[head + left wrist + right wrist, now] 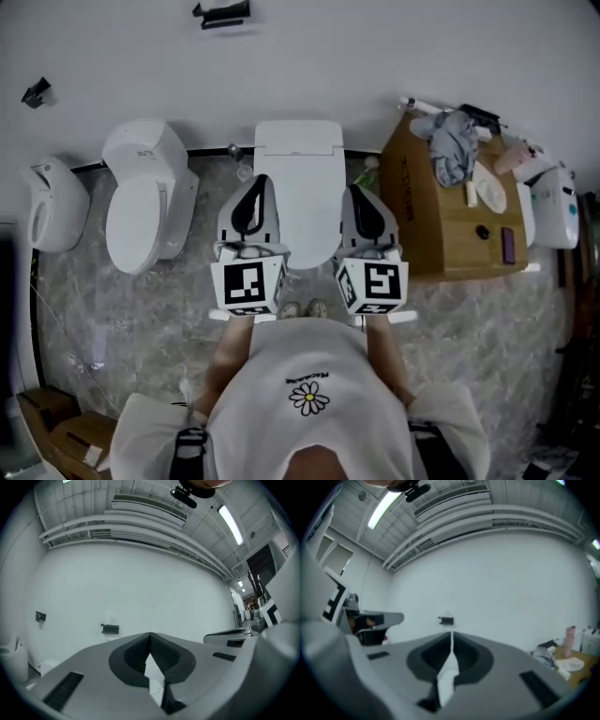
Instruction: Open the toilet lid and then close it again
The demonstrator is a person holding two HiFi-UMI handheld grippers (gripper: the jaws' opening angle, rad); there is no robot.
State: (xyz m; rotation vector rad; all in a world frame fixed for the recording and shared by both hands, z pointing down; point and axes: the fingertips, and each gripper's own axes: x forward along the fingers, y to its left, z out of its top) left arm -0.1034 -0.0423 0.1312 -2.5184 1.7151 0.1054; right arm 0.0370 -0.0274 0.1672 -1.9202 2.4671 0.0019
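Note:
In the head view the white toilet (298, 150) stands against the far wall, its lid (307, 220) lying flat and down. Both grippers are held high in front of me, pointing level at the wall, apart from the toilet. My left gripper (254, 180) hangs over the lid's left edge and my right gripper (360, 190) over its right edge. In the left gripper view the jaws of the left gripper (150, 634) meet at the tips with nothing between them. In the right gripper view the right gripper (451, 633) is likewise shut and empty. Neither gripper view shows the toilet.
A second, rounder toilet (142, 206) stands to the left, with a white wall fixture (47, 204) beyond it. A brown box-like stand (448, 234) on the right carries a grey cloth (454, 142) and small items. A black bracket (110, 629) is fixed on the white wall. The floor is marbled stone.

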